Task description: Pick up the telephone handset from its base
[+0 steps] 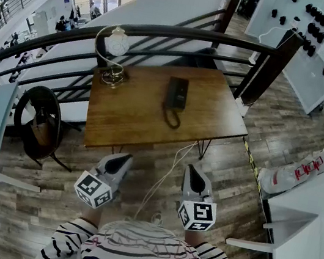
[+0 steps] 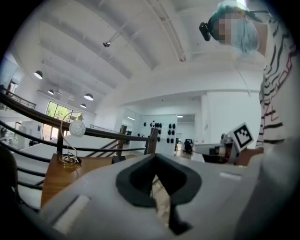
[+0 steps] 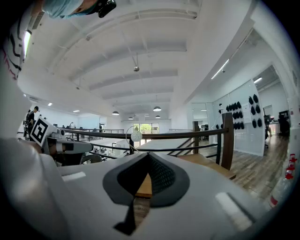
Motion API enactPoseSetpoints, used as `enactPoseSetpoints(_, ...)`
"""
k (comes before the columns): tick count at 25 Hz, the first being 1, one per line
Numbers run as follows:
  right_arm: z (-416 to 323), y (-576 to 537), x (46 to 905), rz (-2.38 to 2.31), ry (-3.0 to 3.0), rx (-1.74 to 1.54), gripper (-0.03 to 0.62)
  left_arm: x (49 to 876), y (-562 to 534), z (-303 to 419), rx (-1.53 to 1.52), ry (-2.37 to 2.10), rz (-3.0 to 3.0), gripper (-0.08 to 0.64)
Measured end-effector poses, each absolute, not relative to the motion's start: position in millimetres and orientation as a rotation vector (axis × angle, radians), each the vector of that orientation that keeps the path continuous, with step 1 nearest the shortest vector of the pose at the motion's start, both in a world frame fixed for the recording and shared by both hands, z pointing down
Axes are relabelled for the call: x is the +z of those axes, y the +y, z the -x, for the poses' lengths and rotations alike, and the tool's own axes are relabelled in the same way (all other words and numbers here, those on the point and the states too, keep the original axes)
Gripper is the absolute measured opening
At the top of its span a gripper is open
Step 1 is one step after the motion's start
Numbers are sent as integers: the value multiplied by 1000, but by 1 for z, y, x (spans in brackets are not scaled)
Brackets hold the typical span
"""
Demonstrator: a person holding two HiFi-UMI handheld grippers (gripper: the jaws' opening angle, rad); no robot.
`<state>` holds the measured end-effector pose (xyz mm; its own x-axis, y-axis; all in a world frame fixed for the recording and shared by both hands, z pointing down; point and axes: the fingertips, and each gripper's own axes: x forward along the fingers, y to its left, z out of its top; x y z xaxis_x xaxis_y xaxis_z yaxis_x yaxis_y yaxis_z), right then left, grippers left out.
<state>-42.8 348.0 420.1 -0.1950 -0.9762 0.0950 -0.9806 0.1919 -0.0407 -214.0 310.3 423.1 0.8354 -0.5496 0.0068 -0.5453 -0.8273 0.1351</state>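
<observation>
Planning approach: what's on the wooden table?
Black telephone, handset seated, cord looped in front; globe lamp at the far-left corner. Tabletop beneath them is covered.

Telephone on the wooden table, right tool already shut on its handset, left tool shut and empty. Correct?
No. The head view shows the right tool shut on nothing, short of the table; the telephone sits there untouched. The rest holds.

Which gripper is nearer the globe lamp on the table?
Left. The left gripper is short of the table, almost in line with the globe lamp; the right gripper is beside it, further right.
</observation>
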Motion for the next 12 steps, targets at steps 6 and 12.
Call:
enactPoseSetpoints(6, 22, 341, 427, -1910, -2478, 217, 2, 423, 308, 187, -98, -888, -2870, 5)
enactPoseSetpoints(12, -6, 326, 429, -1871, -2513, 187, 91, 429, 301, 151, -83, -929, -2856, 166)
